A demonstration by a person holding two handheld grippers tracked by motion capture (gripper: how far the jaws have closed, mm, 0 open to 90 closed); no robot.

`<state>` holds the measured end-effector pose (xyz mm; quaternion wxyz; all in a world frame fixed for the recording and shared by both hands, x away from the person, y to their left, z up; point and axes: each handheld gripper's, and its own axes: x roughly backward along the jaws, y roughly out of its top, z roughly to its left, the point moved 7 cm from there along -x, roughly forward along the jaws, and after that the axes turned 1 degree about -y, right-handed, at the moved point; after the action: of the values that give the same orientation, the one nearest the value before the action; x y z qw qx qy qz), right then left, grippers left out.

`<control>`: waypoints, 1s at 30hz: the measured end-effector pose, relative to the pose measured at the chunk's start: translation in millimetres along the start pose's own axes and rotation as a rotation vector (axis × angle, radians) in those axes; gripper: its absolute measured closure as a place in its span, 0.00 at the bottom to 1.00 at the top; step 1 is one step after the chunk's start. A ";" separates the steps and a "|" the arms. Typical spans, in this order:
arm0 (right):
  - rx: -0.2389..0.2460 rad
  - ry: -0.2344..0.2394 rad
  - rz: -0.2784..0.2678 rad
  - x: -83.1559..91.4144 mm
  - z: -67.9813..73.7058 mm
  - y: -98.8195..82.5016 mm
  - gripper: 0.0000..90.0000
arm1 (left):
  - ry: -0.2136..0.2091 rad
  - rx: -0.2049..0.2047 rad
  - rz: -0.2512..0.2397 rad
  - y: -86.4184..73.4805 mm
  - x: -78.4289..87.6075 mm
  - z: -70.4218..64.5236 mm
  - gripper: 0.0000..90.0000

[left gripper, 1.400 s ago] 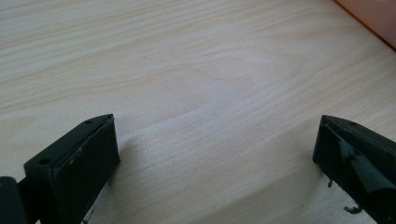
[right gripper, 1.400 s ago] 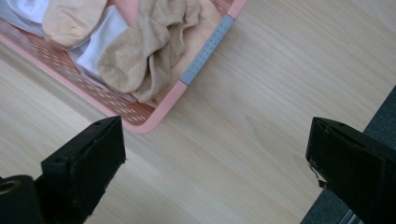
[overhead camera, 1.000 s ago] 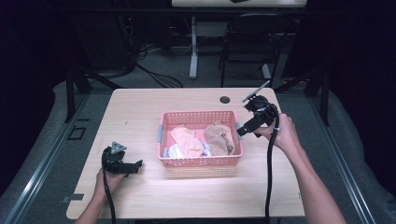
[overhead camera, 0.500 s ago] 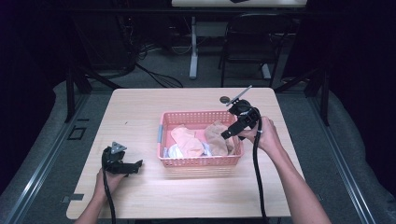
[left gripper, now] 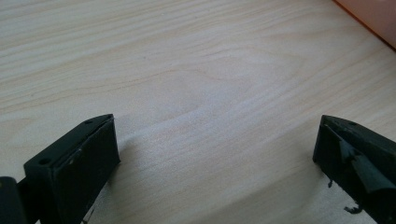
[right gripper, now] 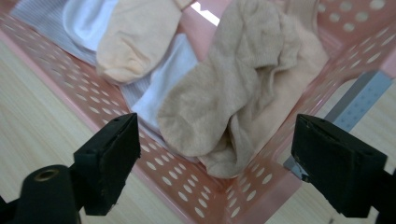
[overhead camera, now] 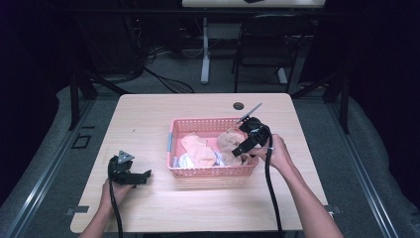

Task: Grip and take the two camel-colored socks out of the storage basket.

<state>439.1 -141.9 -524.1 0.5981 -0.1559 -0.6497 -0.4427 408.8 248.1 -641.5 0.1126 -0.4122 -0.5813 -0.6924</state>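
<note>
The right gripper (overhead camera: 239, 149) hangs over the pink basket (overhead camera: 213, 171), its spread jaws just closing above a tan sock (right gripper: 243, 93), pinching nothing. The left gripper (overhead camera: 143, 176) rests spread on the table (overhead camera: 148, 114), near left.

surface: wooden table (overhead camera: 208, 106) | on it: pink basket (overhead camera: 213, 172) near the middle, slightly right | left gripper (overhead camera: 144, 175) resting on the front left of the top | round cable hole (overhead camera: 238, 105) near the back edge
</note>
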 end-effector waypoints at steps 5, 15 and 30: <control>-0.019 -0.024 0.033 -13.5 -6.6 -9.1 0.38 | -0.004 -0.001 0.006 -0.2 0.4 0.0 0.00; -0.039 -0.074 0.058 -24.8 -11.4 -14.7 0.61 | -0.004 -0.002 0.006 -0.1 0.4 0.0 0.00; -0.050 -0.102 0.097 -30.6 -11.3 -18.9 0.97 | 0.000 -0.001 0.000 0.1 0.0 0.0 0.00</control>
<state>439.7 -151.2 -560.6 0.5809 -0.2246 -0.6597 -0.4207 408.9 248.1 -641.4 0.1124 -0.4124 -0.5811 -0.6926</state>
